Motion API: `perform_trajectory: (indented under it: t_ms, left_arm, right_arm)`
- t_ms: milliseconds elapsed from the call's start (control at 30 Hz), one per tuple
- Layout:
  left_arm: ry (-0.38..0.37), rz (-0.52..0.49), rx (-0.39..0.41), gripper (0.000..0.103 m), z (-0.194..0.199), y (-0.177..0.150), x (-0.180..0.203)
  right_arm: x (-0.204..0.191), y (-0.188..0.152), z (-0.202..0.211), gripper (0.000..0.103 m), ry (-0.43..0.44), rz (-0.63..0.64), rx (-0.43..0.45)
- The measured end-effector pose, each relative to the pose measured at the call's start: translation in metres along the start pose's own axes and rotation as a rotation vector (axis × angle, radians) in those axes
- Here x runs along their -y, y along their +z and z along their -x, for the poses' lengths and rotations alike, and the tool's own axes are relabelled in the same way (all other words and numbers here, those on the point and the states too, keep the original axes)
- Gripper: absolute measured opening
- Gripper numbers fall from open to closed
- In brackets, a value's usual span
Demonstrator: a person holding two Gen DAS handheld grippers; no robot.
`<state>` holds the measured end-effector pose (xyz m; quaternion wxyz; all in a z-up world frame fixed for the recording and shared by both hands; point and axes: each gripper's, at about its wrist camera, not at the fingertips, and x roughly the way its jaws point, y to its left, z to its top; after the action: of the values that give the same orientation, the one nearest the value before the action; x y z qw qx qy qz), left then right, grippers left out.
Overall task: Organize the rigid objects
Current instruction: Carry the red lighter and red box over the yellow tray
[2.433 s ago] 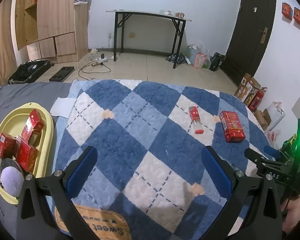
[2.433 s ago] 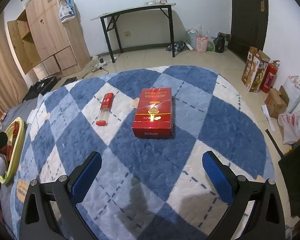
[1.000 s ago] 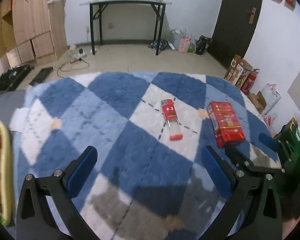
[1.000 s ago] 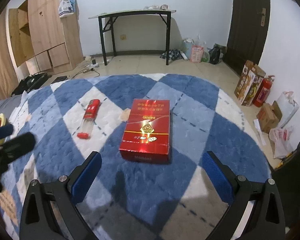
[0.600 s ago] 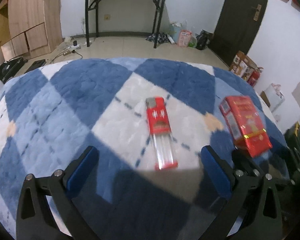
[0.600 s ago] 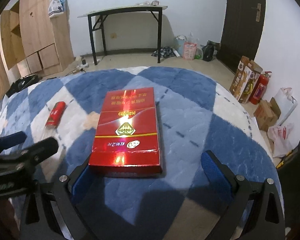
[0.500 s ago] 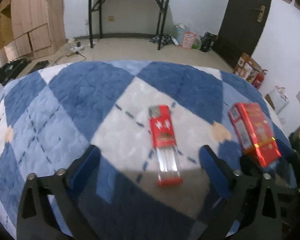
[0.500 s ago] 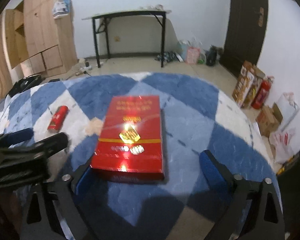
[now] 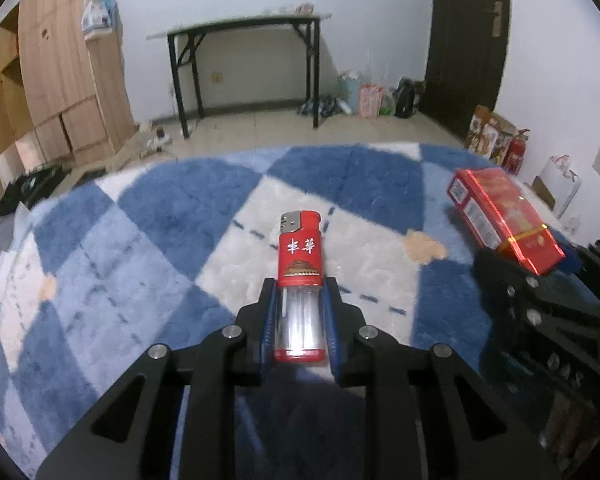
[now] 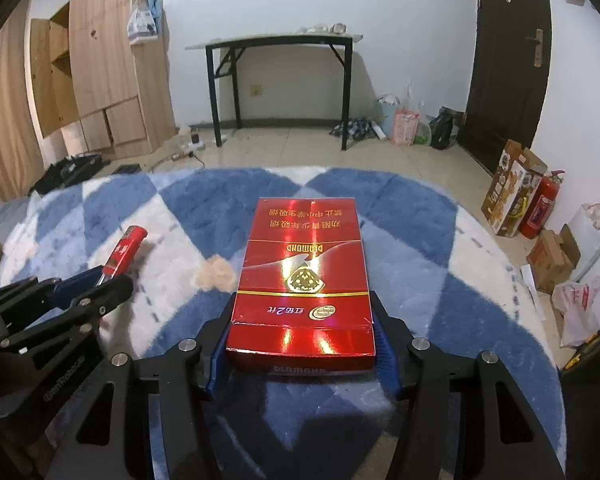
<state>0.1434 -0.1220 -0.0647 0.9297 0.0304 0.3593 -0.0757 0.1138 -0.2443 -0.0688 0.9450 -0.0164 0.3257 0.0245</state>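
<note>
The left hand-held gripper (image 9: 300,322) is clenched on a lighter (image 9: 300,280): its jaws have just been closing, and the blue pads now press the clear lower half from both sides. The lighter lies flat on a white diamond of the blue-and-white checked blanket (image 9: 148,248), its red upper half and metal top pointing away from the camera. White characters "中华" stand on the red sleeve above a small gold picture of a gate building.

The right hand-held gripper (image 10: 302,344) is grasping a red carton (image 10: 302,276), its jaws also having just been closing; the pads bear on the two long sides at the near end. The carton lies flat on the blanket, just right of a tan patch (image 10: 216,272). Its glossy top reads upside down from this camera: "DIAMOND" in gold above a gold diamond emblem, a row of gold Chinese characters at the far end, and small white writing ending in "2" on the near band. "DIAMOND" shows again on the near end face.

In the left wrist view the carton sits to the right of the lighter, well apart, with a barcode on its side. A black desk (image 10: 276,80) stands by the far wall, on the floor.
</note>
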Motion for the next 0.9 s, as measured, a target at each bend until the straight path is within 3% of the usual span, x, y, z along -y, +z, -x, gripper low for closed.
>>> perform_trajectory:
  t_ms: [167, 300, 433, 667, 900]
  left_arm:
    - [0.006, -0.071, 0.047, 0.024, 0.05, 0.004, -0.015]
    - [0.05, -0.035, 0.068, 0.024, 0.104, 0.01, -0.052]
    - [0.123, 0.0, 0.092, 0.024, 0.159, 0.019, -0.1]
    - [0.261, 0.059, 0.121, 0.024, 0.232, 0.019, -0.206]
    - [0.332, 0.188, 0.101, 0.024, 0.261, -0.014, -0.302]
  right_arm:
    - [-0.004, 0.012, 0.027, 0.057, 0.029, -0.003, 0.058]
    - [-0.019, 0.023, 0.066, 0.057, 0.064, 0.03, 0.158]
    - [-0.048, 0.036, 0.101, 0.057, 0.118, 0.108, 0.199]
    - [-0.133, 0.068, 0.171, 0.057, 0.25, 0.305, 0.281]
    - [-0.244, 0.078, 0.187, 0.057, 0.444, 0.432, 0.231]
